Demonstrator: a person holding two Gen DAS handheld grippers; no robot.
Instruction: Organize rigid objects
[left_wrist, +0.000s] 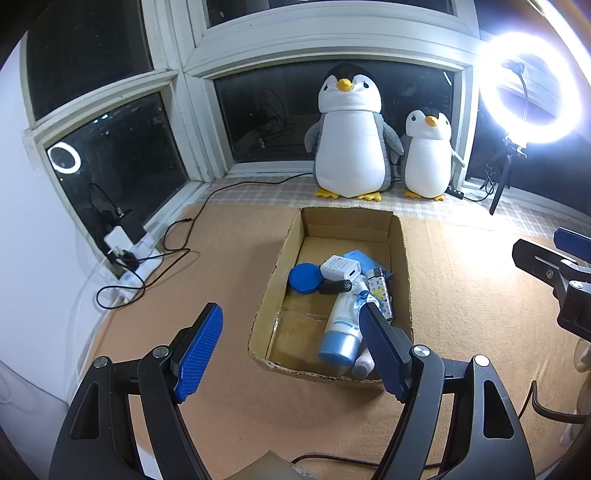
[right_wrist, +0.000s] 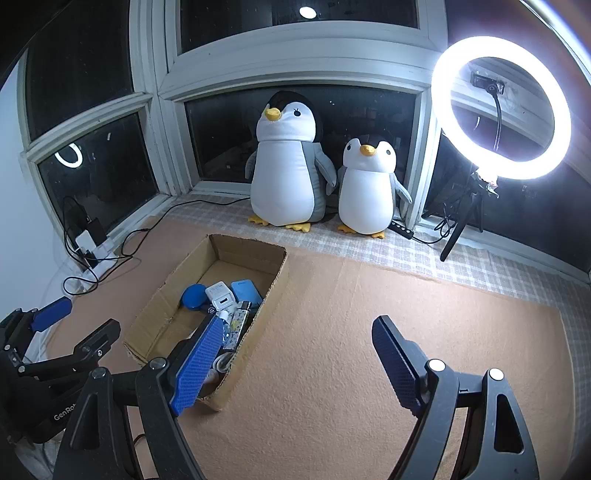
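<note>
While both grippers hang with their jaws spread wide and nothing between the blue pads, the left gripper (left_wrist: 291, 328) sits low in the left wrist view, straddling the near left corner of the cardboard box (left_wrist: 271, 280), and the right gripper (right_wrist: 291, 341) sits low in the right wrist view over bare tan mat (right_wrist: 369, 314).

The box stands centre frame in the left view, its long axis running from the near edge away toward the window. Everything in it crowds the near right half. From left to right: one round blue lid (left_wrist: 304, 278), one black cylinder (left_wrist: 334, 287) lying crosswise, one white charger block (left_wrist: 340, 267), one white tube (left_wrist: 341, 328) with its blue cap pointing at the camera and its long axis along the box, one pale blue flat case (left_wrist: 360, 257) behind, and one patterned lighter (left_wrist: 380, 291) lying lengthwise by the right wall. A small pinkish bottle (left_wrist: 364, 366) is partly hidden at the near wall.

Upper centre, two plush penguins (left_wrist: 349, 140) stand upright on the sill; one ring light (left_wrist: 532, 86) glares upper right.
</note>
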